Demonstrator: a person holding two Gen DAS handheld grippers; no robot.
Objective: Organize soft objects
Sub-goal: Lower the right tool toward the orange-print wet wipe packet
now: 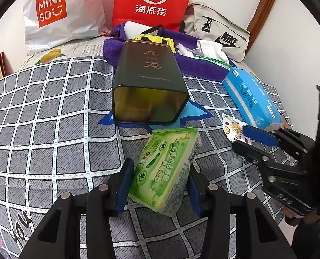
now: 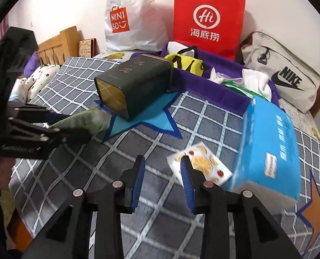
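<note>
Green tissue pack (image 1: 166,170) blurred in right view; blue pack (image 2: 270,149) smeared.

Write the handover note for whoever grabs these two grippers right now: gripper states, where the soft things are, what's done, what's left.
Left gripper: shut on the green tissue pack, held just in front of the mouth of the dark green tin lying on its side.
Right gripper: open, nothing between its fingers.
Small white fruit-print sachet and blue tissue pack lie on the checked bedspread by the right gripper.
Done: green pack picked up.
Left: probably green pack into the tin, then the sachet and blue pack.
</note>
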